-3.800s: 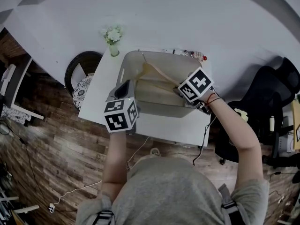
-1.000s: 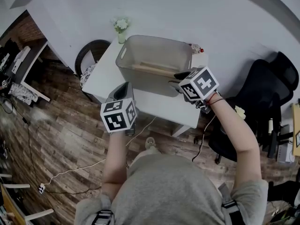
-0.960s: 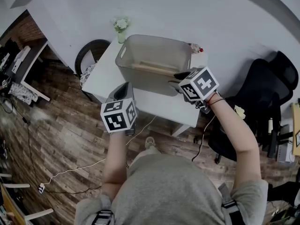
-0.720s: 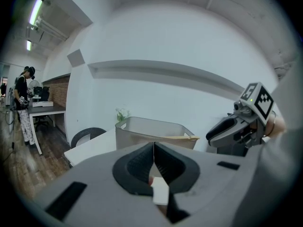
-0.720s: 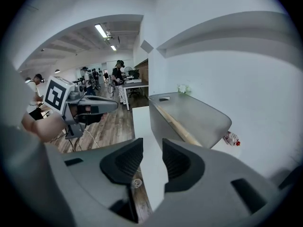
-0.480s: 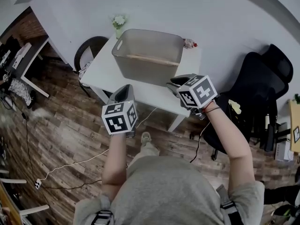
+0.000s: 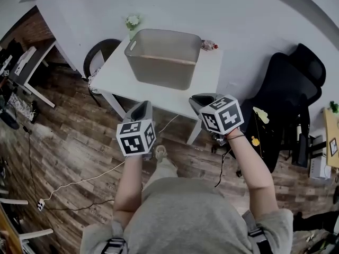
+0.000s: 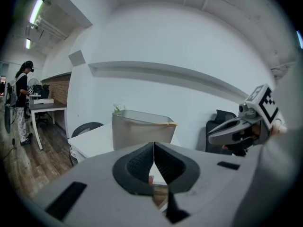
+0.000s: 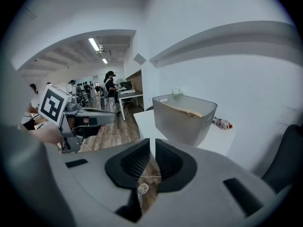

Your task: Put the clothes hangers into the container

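- The clothes hanger (image 7: 165, 59) lies inside the grey container (image 7: 159, 74), along its near wall.
- The container stands on the white table (image 7: 204, 86), toward its far edge.
- Both forearms reach forward, holding the grippers side by side over the wooden floor (image 7: 69, 142), near of the table and well apart from the container.
- Left gripper (image 8: 154, 150): jaws together, nothing between them.
- Right gripper (image 9: 152, 148): jaws closing, a narrow gap left, nothing between them.

Hangers (image 7: 169, 60) — mostly hidden within container (image 7: 159, 77)
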{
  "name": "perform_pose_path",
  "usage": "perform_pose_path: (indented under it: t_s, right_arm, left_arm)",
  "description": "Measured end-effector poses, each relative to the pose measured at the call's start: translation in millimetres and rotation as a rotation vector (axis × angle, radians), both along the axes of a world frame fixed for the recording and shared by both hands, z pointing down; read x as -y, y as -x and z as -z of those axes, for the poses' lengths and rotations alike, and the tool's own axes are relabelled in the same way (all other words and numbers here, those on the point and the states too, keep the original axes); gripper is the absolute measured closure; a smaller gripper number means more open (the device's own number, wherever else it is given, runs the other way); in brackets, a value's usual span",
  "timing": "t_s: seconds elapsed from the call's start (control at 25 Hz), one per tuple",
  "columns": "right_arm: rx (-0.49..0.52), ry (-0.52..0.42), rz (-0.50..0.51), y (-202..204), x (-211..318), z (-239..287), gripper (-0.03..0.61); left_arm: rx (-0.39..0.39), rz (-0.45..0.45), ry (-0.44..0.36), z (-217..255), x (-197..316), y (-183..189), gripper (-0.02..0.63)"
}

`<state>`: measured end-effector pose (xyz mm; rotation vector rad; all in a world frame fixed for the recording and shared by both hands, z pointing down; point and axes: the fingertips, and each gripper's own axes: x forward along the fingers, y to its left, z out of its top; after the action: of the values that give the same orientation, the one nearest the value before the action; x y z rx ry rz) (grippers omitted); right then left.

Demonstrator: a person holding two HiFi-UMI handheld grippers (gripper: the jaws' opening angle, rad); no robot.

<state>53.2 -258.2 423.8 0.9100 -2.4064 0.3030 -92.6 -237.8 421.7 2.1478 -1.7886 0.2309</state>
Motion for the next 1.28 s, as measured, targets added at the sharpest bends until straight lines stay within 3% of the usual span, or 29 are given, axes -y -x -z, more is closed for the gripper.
perform_pose_path:
  t_s: [0.32, 0.52, 0.8, 1.28]
  right_arm:
    - [0.031, -0.042, -0.075, -11, -40, -3, 0.574]
    - [0.098, -0.035, -0.122, -17, -60, -5, 0.574]
    - [0.116, -0.047, -0.158, -25, -88, -19, 0.575]
    - [0.204, -0.020, -0.246, -33, -112, -39, 0.575]
  left_arm:
    - [-0.016, -0.016, 0.004, -9, -36, -11, 0.606]
    - [-0.014, -0.035, 0.007, -14, -60, -21, 0.606]
    - [-0.007, -0.063, 0.023, -27, -87, -29, 0.606]
    - [-0.015, -0.069, 0.036, -42, -106, -25, 0.606]
